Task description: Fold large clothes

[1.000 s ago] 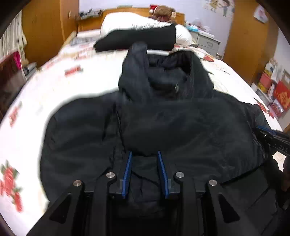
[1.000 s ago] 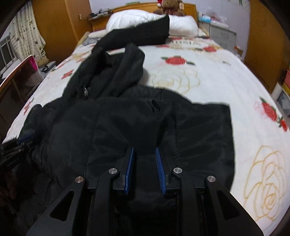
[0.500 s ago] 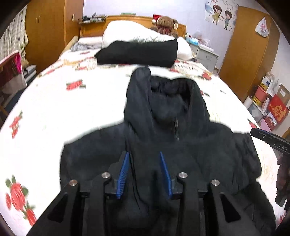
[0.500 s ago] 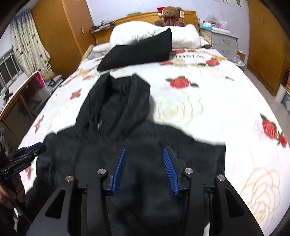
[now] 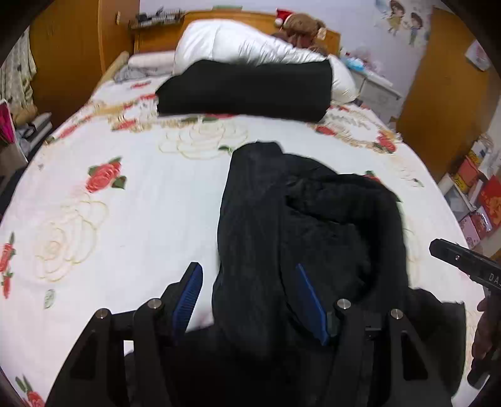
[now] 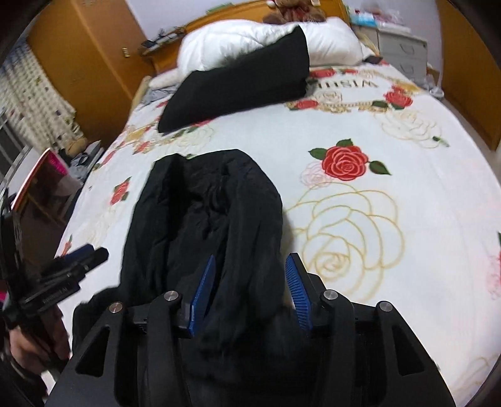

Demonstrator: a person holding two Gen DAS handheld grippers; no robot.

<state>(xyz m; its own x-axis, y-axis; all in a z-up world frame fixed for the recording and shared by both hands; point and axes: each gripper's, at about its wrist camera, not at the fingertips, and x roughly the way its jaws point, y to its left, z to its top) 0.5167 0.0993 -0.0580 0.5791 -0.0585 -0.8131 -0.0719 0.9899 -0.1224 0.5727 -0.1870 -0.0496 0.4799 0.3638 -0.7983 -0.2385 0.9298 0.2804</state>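
A black hooded jacket (image 5: 307,225) lies on the rose-print bed sheet (image 5: 125,194), its hood pointing toward the headboard. My left gripper (image 5: 250,297) hovers over the hood's left edge. Its jaws are opening, and the blue pads (image 5: 188,294) press on nothing. In the right wrist view the same jacket (image 6: 203,213) lies below my right gripper (image 6: 250,291), whose jaws are also opening. Hood fabric shows between its pads without being pinched. Each gripper shows in the other's view: the right gripper (image 5: 463,263) at the right edge, the left gripper (image 6: 72,269) at the left in a hand.
A folded black garment (image 5: 244,90) leans on a white pillow (image 5: 238,47) at the head of the bed. A teddy bear (image 6: 294,9) sits on the headboard. Drawers (image 6: 404,47) and orange wardrobes flank the bed. Boxes (image 5: 479,194) stand on the floor at the right.
Both grippers have moved up the bed toward the hood. Their jaws, narrow over jacket fabric before, have widened. The jacket's body has slid below the fingers.
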